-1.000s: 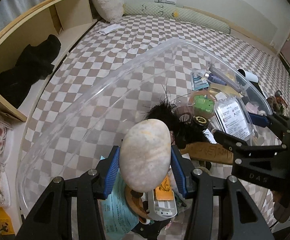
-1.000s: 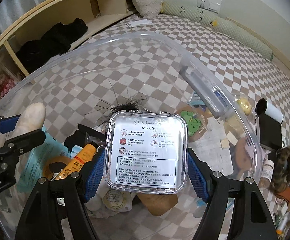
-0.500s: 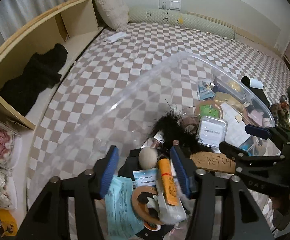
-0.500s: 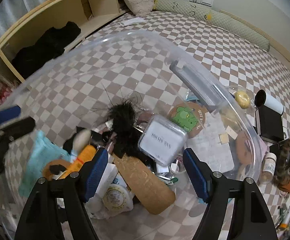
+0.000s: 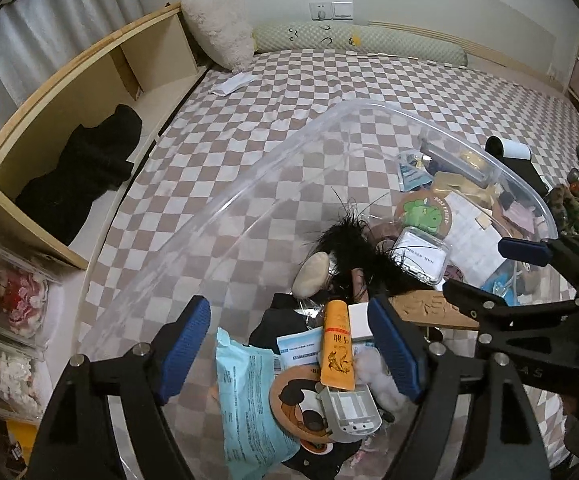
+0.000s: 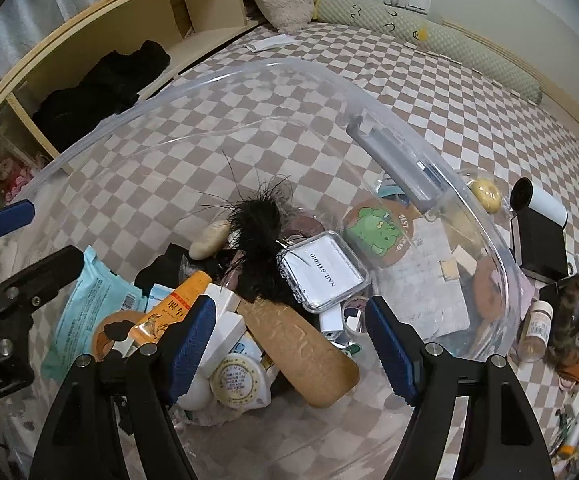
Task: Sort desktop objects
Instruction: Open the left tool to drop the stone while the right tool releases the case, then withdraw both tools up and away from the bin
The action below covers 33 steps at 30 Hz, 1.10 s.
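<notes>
1. both of my grippers hang over the clear plastic bin (image 6: 369,92) on the checkered bed (image 5: 329,80), pointing steeply down into the pile of small things in it.
2. left gripper (image 5: 289,344): its jaws are opening, nothing pressed between the blue pads; the orange tube (image 5: 337,348) lies in the gap below them, untouched.
3. right gripper (image 6: 289,344): jaws wide apart and empty; the wooden paddle (image 6: 301,344) lies beneath the gap, running from upper left to lower right in that view.
4. already in the bin: the pale stone (image 5: 311,274) beside the black feathery tuft (image 5: 349,240), and the clear nail box (image 6: 323,270) just right of that tuft.
5. what is left to sort lies outside the bin's right wall, on the right gripper's side: a small white-capped bottle (image 6: 537,328) just beyond the wall, a braided brown scrunchie (image 6: 573,312) next to it, a yellow round thing (image 6: 485,194) further up the bed.
6. my judgement: the right hand is clearly nearer these; the left would have to cross the bin.
7. the bottle's long axis runs roughly up and down in the right wrist view, so the pads should come in from its two sides.
8. risk as i read it: the bin wall stands between gripper and bottle, so i would lift clear of the rim first.
</notes>
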Each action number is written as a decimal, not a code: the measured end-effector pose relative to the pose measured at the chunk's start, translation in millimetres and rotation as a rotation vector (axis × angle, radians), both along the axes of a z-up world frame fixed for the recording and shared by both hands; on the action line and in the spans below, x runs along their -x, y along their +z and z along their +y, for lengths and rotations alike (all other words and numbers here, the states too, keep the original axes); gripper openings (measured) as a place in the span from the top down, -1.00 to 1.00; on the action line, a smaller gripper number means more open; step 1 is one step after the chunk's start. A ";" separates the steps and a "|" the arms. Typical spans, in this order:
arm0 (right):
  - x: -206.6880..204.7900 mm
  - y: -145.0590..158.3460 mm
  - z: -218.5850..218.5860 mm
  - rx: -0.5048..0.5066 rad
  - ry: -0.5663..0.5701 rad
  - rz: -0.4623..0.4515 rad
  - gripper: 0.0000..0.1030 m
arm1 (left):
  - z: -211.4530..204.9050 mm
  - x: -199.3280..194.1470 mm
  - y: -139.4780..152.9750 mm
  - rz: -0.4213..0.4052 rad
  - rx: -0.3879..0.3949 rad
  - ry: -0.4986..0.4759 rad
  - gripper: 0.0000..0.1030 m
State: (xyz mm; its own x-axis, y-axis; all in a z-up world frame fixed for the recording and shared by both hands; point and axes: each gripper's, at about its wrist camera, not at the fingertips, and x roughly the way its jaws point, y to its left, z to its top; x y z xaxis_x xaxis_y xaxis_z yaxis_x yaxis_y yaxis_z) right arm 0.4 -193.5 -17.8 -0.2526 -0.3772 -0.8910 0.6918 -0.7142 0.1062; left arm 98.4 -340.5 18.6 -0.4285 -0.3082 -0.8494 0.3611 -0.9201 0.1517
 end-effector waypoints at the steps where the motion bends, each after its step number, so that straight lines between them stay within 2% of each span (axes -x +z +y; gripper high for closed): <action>1: -0.8 1.9 0.2 0.002 0.002 0.001 -0.49 | 1.4 -1.2 0.1 0.000 0.008 -0.001 -0.71; 3: -3.8 6.3 2.0 0.005 0.007 0.011 -0.49 | 3.8 -5.0 0.8 0.008 0.029 0.006 -0.84; 9: -13.5 17.5 12.4 -0.003 0.017 0.053 -0.49 | 8.2 -21.5 2.5 0.038 0.030 0.025 -0.85; 11: -16.0 22.1 19.4 0.025 0.010 0.061 -0.51 | 9.7 -29.4 4.0 0.055 0.030 0.036 -0.92; 12: -17.0 24.2 23.3 0.038 0.004 0.061 -0.68 | 10.2 -32.8 4.8 0.063 0.028 0.041 -0.99; 14: -19.7 28.8 30.6 0.053 -0.005 0.072 -0.97 | 11.4 -40.0 6.5 0.081 0.019 0.047 -0.99; 15: -21.6 30.5 32.9 0.054 -0.007 0.084 -0.99 | 11.7 -43.8 7.0 0.087 0.011 0.051 -0.99; 25: -40.6 44.5 58.4 0.058 0.000 0.163 -1.00 | 27.6 -71.4 12.0 0.136 -0.025 0.055 -0.99; 33: -56.6 58.1 86.4 0.099 0.014 0.207 -1.00 | 50.9 -91.2 20.2 0.199 0.015 0.063 -0.99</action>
